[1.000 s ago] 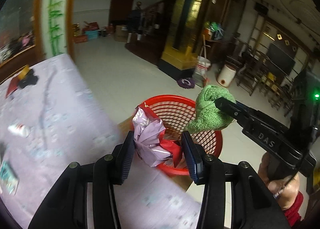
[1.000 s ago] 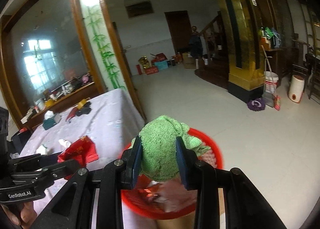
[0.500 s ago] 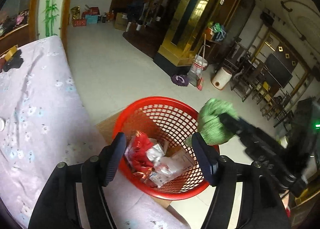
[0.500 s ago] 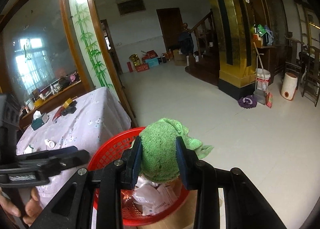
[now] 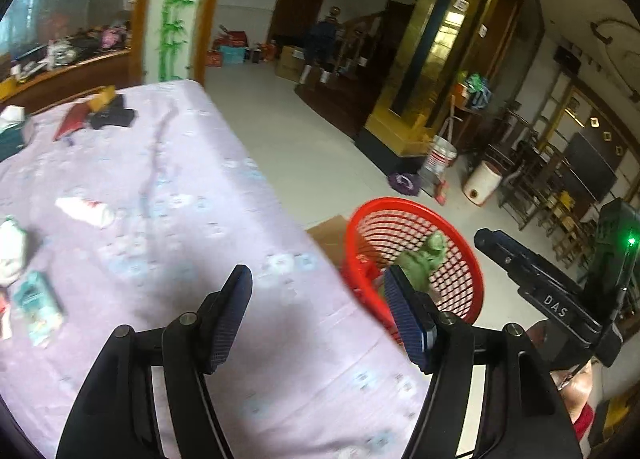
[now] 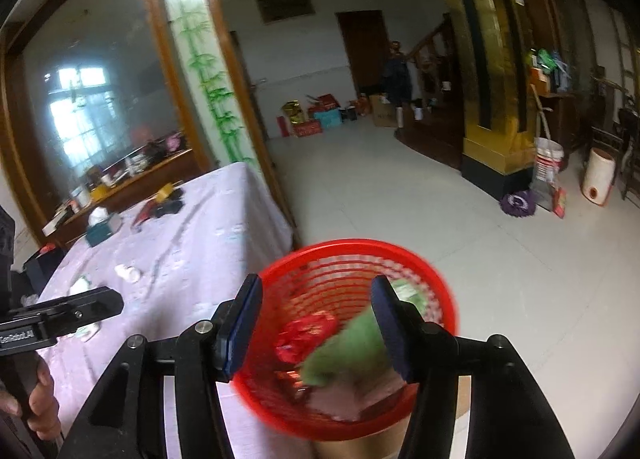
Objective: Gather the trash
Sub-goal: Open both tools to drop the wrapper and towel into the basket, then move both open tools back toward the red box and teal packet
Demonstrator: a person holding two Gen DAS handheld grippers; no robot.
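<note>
A red mesh basket (image 6: 360,249) stands on a cardboard box beside the table. My right gripper (image 6: 316,299) hangs over it with its jaws opening. The green cloth (image 6: 344,347) is blurred, loose below the right finger and dropping into the basket (image 5: 416,215) onto red wrappers (image 6: 304,335). My left gripper (image 5: 316,287) is open and holds nothing above the lilac tablecloth (image 5: 160,179). On the cloth at the left lie a white crumpled wrapper (image 5: 84,211), a teal packet (image 5: 36,299) and a white wad (image 5: 10,251).
A tissue box (image 6: 102,225) and dark items (image 5: 112,117) lie at the table's far end. Beyond the basket is open tiled floor (image 6: 400,187), with a gold pillar (image 6: 492,99), buckets (image 6: 548,167) and a mop head (image 6: 518,203). A person (image 6: 396,83) stands by the far stairs.
My left gripper let the pink and red wrapper drop into the basket, then swung left over the table. My right gripper opened and the green cloth fell from it into the basket.
</note>
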